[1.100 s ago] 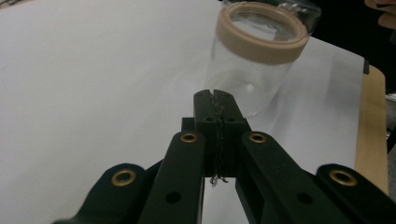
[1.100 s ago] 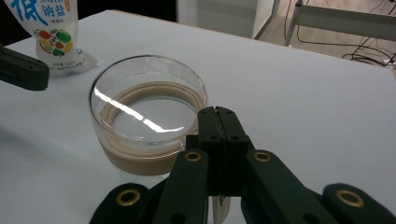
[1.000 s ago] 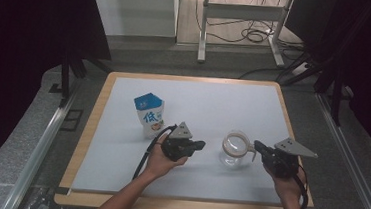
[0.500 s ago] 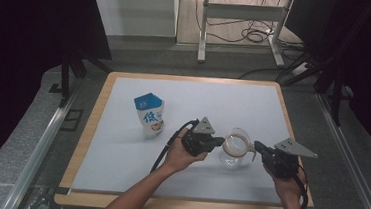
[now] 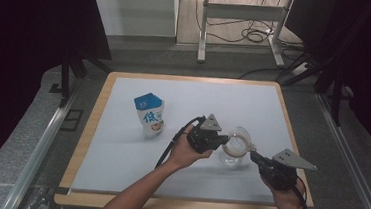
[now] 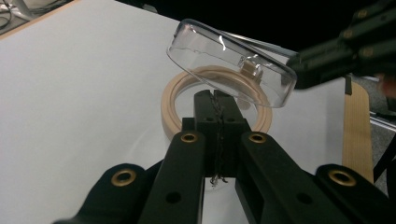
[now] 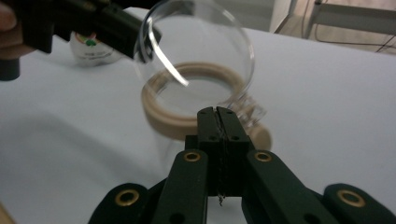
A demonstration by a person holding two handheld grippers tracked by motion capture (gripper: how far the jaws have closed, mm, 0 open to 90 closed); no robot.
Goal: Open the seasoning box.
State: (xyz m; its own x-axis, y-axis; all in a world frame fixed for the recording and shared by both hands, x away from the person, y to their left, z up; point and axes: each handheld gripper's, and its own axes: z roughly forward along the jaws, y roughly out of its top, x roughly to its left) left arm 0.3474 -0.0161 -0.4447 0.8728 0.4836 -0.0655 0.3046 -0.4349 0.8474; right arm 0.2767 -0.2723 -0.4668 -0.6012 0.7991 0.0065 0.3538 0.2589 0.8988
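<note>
High view: my left gripper [image 5: 222, 141] is arriving at the glass jar [image 5: 233, 156], which is sitting right of the pouch [image 5: 148, 114]. A second ago it was hanging just beside that pouch. Both tongs are staying pinched shut, gripping nothing. The hinged lid [image 6: 231, 70] is tilting up off the beige seal ring [image 6: 170, 109], so I'm judging the jar is opening. My right gripper [image 5: 253, 157] is barely shifting.

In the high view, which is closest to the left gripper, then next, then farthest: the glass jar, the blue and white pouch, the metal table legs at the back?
From the left gripper:
1. Glass jar, right beside it, at its jaws.
2. Blue and white pouch, standing off to its left on the white table.
3. Metal table legs, far back on the floor beyond the table.
</note>
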